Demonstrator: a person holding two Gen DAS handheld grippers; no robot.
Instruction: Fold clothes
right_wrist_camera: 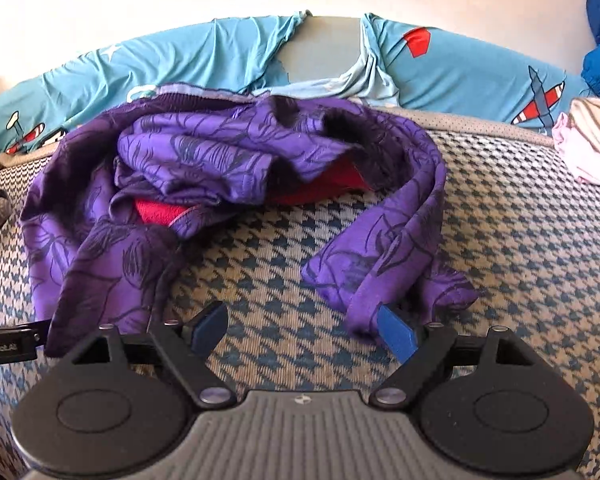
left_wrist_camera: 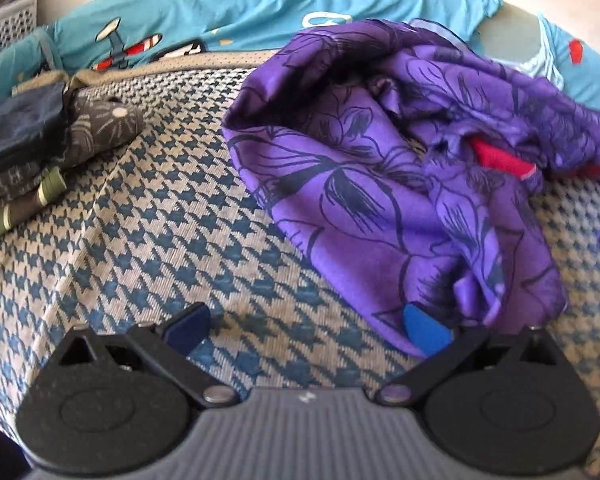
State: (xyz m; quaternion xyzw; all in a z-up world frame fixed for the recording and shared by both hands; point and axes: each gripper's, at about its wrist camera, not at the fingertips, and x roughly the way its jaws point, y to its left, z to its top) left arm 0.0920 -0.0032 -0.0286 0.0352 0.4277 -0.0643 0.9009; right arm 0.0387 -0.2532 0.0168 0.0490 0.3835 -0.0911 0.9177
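Purple floral garment (right_wrist_camera: pixel 228 184): light, limp, slippery-looking, crumpled; take hold at near hems. Left gripper (left_wrist_camera: pixel 306 326), right gripper (right_wrist_camera: pixel 300 330): fingers spread, holding nothing.

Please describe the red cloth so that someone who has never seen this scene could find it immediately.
Start at the houndstooth cushion with the blue airplane sheet behind it. On the cushion lies a crumpled purple floral garment. The red cloth peeks from inside its folds; it is plain and bright, the only unpatterned piece in that heap.
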